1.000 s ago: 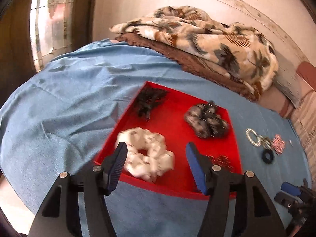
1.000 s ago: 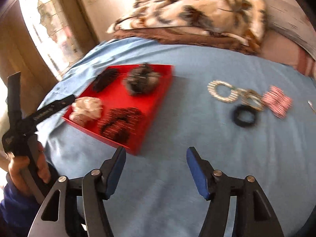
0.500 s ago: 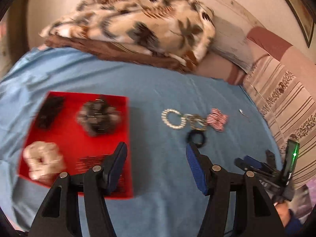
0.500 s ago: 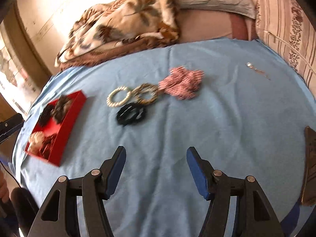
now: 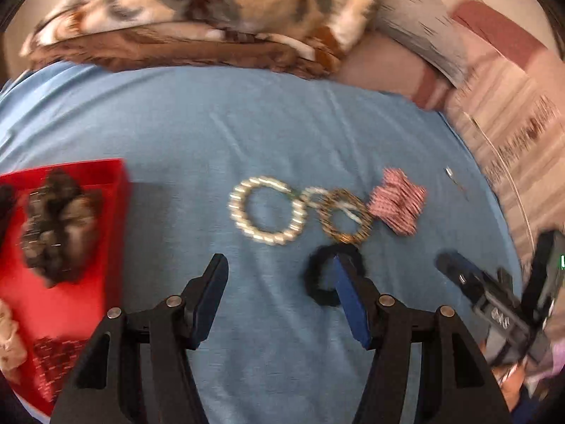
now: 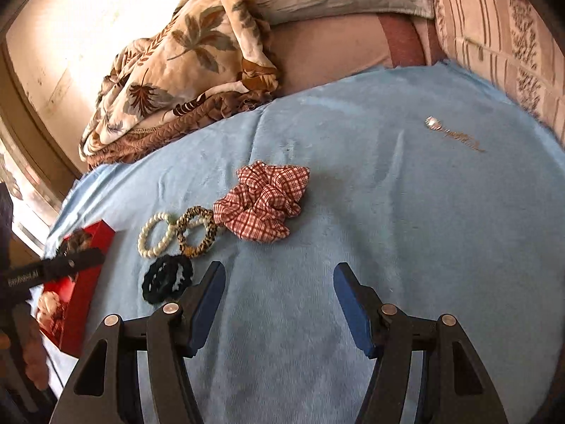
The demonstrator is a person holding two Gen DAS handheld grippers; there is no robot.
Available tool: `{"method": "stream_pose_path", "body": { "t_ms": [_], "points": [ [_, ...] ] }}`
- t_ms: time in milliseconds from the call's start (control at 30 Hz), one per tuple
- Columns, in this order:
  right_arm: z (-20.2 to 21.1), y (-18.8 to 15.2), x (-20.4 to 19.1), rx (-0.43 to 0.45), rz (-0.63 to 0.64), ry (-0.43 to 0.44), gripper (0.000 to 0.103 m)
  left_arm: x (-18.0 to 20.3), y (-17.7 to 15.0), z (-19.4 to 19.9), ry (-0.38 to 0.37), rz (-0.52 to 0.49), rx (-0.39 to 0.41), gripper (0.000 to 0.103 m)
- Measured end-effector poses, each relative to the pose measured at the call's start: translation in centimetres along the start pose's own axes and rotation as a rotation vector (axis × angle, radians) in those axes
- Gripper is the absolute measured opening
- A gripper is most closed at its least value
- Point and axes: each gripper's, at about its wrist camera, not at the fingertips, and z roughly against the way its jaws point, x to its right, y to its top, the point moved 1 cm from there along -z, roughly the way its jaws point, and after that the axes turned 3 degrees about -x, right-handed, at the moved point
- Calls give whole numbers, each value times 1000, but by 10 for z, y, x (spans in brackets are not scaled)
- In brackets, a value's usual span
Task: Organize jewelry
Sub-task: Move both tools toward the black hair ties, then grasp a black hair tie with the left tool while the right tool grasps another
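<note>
Both tongs swung from red tray (image 5: 120, 176) toward loose hair ties.
Left tongs (image 5: 279, 300) spread; right tongs (image 6: 279, 300) spread, empty: centre over black hair tie (image 5: 317, 275) before closing.

Right wrist view: bare blue sheet (image 6: 388, 212) from 12 to 3 o'clock, open passage. Checked scrunchie (image 6: 263, 205) at 11, leopard ring (image 6: 196, 231), pearl ring (image 6: 155, 235) and black scrunchie (image 6: 166, 279) crowd 10. Red tray (image 6: 79, 293) walls off 9. Small chain (image 6: 455, 136) at 1. Folded blanket (image 6: 176, 81) closes the far side.
</note>
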Motion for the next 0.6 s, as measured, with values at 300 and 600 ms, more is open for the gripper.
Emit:
{"method": "stream_pose_path", "body": {
  "t_ms": [300,600],
  "points": [
    [-10,0,-13,-9,52,10,66,31,-7,-49,-10,-67,-93,7],
    [-13,-1,-11,-28,29,49,63,-8,-21,3,-85,69,-24,7]
  ]
}}
